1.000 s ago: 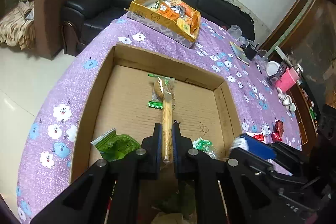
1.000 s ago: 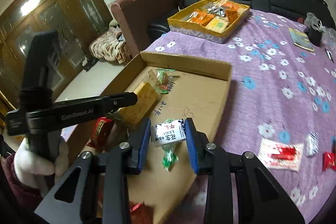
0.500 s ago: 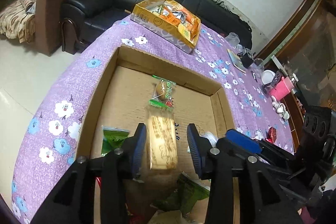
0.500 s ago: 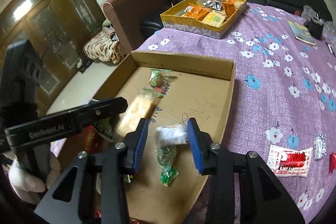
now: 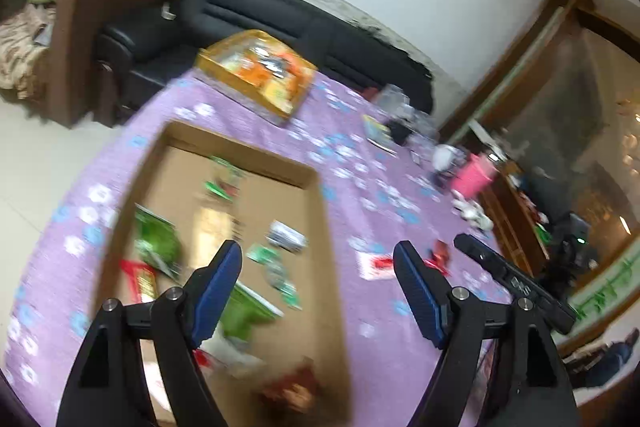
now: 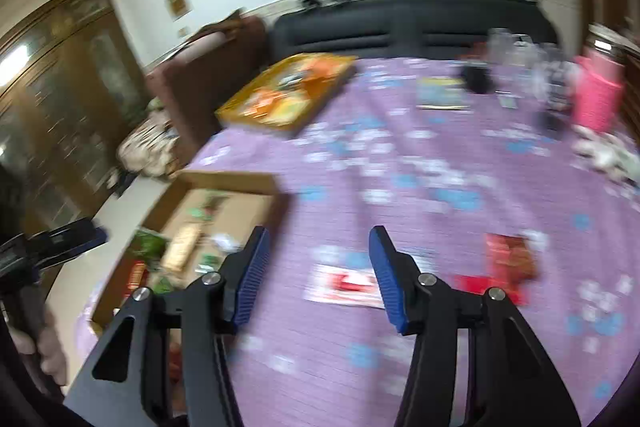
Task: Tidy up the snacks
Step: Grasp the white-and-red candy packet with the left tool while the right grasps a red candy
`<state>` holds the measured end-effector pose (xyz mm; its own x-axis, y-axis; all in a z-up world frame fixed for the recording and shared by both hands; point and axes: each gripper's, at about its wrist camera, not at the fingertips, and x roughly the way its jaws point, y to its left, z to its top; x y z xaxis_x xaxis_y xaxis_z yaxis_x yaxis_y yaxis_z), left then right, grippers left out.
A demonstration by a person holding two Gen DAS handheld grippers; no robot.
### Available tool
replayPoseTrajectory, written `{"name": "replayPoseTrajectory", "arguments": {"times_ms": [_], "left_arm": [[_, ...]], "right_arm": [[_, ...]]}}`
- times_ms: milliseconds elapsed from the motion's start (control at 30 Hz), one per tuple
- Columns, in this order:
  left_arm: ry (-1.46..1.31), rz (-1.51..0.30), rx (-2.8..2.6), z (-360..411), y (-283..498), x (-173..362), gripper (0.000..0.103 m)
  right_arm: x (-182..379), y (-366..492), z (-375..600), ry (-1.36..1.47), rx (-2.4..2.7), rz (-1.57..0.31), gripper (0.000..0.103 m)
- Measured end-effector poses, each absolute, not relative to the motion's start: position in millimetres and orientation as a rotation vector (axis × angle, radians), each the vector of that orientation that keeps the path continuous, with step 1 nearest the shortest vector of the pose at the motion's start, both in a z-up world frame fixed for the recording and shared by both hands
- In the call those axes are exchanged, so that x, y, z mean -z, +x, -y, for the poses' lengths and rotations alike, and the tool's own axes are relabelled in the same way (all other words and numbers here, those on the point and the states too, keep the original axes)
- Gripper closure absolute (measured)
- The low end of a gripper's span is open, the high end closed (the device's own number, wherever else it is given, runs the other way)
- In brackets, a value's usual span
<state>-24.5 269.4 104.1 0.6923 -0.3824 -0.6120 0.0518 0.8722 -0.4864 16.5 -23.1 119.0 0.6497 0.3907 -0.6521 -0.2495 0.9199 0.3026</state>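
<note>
Matt cardboard tray (image 5: 328,227) on woven purple cloth (image 6: 400,195) (flower-printed); glossy wrappers (image 5: 156,247).

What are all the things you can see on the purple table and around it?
cardboard tray: one, brown, near edge of the table, snack packets inside
tan biscuit packet: one, in the tray
green packets: a few, in the tray, blurred
yellow box: one, far side of the table, orange packets inside
red-and-white packet: one, on the cloth beside the tray
red packets: two or so, on the cloth further right
tablecloth: one, purple with flowers
pink basket: one, far right corner
black sofa: one, behind the table
left gripper: black with blue pads, opening, nothing between
right gripper: same, opening, nothing between
</note>
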Motion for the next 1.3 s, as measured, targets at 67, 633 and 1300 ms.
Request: {"name": "replayPoseTrajectory", "arguments": {"times_ms": [67, 633, 1300], "left_arm": [[-0.448, -0.791, 0.281, -253, -24, -102, 0.025], [-0.157, -0.997, 0.376, -119, 49, -48, 0.025], [0.134, -1.13, 0.436, -67, 43, -9, 0.08]], "right_arm": [[-115, 10, 59, 0.22, -0.301, -0.783, 0.047], [-44, 52, 119, 0.344, -0.201, -0.893, 0.046], [-20, 64, 117, 0.343, -0.248, -0.967, 0.082]]}}
